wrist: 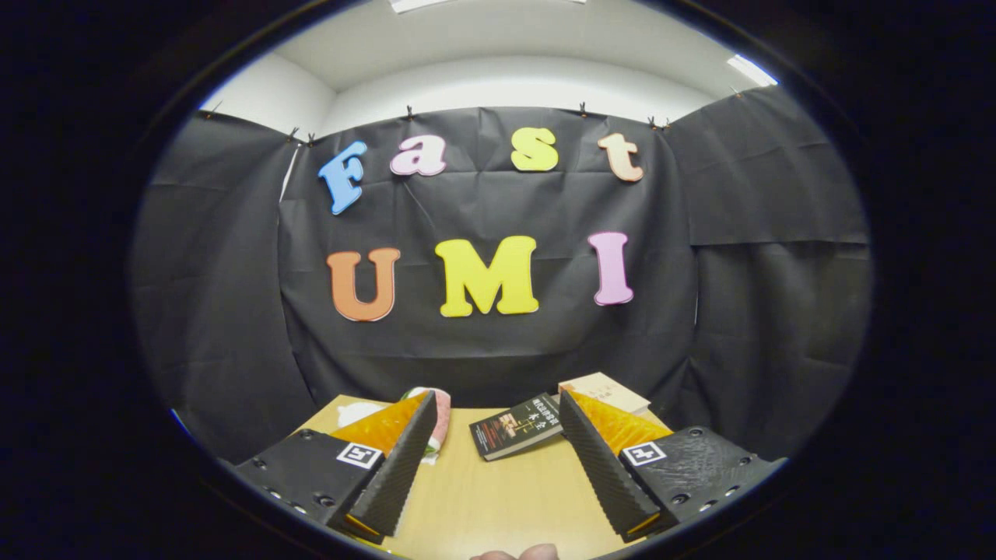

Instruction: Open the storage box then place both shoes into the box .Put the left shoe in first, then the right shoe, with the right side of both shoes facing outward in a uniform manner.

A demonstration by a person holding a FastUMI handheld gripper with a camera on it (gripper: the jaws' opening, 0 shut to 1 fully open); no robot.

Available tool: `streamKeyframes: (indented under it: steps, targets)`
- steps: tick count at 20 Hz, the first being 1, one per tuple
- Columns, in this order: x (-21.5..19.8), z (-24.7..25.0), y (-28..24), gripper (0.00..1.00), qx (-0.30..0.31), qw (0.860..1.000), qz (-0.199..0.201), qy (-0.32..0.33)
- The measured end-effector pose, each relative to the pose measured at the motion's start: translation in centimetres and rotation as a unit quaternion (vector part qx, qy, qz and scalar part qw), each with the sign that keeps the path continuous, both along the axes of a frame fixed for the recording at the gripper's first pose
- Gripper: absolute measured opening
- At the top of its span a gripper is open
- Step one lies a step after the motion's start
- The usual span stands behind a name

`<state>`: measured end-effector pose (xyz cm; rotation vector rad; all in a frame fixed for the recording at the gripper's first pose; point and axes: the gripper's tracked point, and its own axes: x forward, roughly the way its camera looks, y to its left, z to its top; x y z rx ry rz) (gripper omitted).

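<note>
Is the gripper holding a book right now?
No. The gripper has its fingers spread open over bare table, and the dark book lies beyond them, untouched.

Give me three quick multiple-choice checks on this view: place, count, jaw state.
1. The dark-covered paperback book lies: A) under a jaw B) on the pale wooden table between the jaw tips C) inside a box.
2. Books on the table: A) one B) two C) four.
3. The gripper's jaws are: A) open, empty B) shut on a book C) shut on a shoe.
Answers: 1 B, it lies flat between the tips; 2 B, the dark one plus a beige-covered book behind it; 3 A, bare tabletop shows between them.
</note>
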<state>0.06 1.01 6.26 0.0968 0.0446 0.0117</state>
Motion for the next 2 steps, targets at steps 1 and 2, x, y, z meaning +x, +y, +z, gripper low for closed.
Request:
streamKeyframes:
  steps: [1, 2]
  targets:
    - [0.10, -0.11, -0.40, 0.96, -0.001, 1.000, -0.005, -0.004]
    - [0.07, -0.31, -0.78, 0.96, 0.000, 1.000, -0.012, -0.005]
